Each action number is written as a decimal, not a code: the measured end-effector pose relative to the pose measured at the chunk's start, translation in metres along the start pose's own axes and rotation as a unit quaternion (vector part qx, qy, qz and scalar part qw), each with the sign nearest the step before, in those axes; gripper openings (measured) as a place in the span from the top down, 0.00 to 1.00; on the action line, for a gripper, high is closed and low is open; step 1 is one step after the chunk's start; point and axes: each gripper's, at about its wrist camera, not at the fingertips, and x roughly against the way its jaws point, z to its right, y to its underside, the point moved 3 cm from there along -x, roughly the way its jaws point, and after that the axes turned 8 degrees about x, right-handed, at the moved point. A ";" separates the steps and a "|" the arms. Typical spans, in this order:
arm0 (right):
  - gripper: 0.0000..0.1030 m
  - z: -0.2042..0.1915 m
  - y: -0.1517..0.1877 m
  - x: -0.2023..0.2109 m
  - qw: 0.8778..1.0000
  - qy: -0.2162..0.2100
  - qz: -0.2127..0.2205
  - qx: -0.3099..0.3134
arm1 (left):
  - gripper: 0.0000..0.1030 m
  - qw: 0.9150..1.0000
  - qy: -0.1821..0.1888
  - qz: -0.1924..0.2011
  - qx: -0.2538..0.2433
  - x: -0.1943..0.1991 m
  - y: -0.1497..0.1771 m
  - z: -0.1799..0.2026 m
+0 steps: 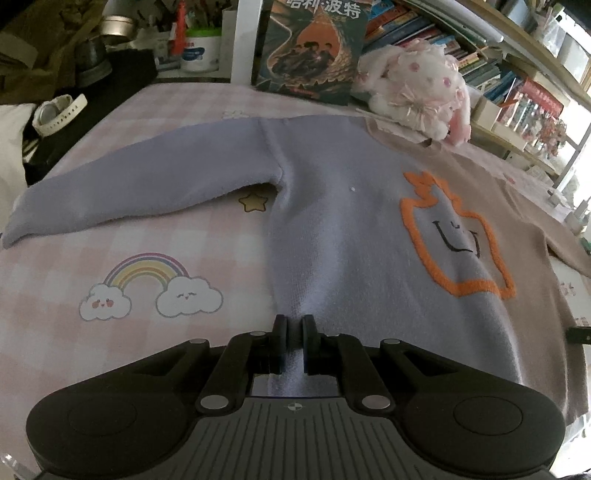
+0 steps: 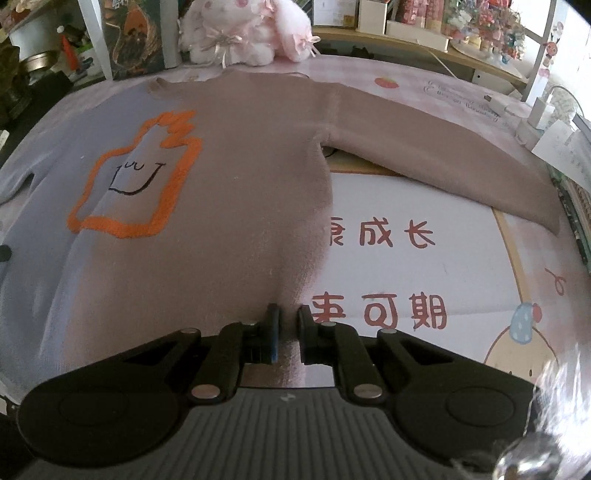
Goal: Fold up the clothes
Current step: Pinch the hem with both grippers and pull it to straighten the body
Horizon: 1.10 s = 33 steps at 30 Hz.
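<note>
A two-tone sweater lies flat on the bed, lavender on its left half and tan on its right half, with an orange outlined figure on the chest. Both sleeves are spread out sideways. My left gripper is shut on the lavender hem at the near left corner. My right gripper is shut on the tan hem at the near right corner. The orange figure also shows in the right wrist view.
A pink checked bedsheet with a rainbow print lies under the sweater. A pink plush rabbit and a book stand at the far edge. A watch lies at far left. Shelves with small items run behind.
</note>
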 end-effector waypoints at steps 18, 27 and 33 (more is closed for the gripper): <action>0.91 -0.015 -0.007 -0.008 1.000 0.011 0.019 -0.005 | 0.92 1.000 -0.005 0.001 -0.009 -0.012 -0.021 -0.007; 0.91 -0.013 -0.006 -0.008 1.000 0.013 0.025 -0.007 | 0.92 1.000 -0.007 0.004 -0.010 -0.014 -0.020 -0.005; 0.90 -0.016 -0.005 -0.009 0.999 0.025 0.029 -0.014 | 0.92 1.000 -0.009 0.007 -0.012 -0.014 -0.020 -0.003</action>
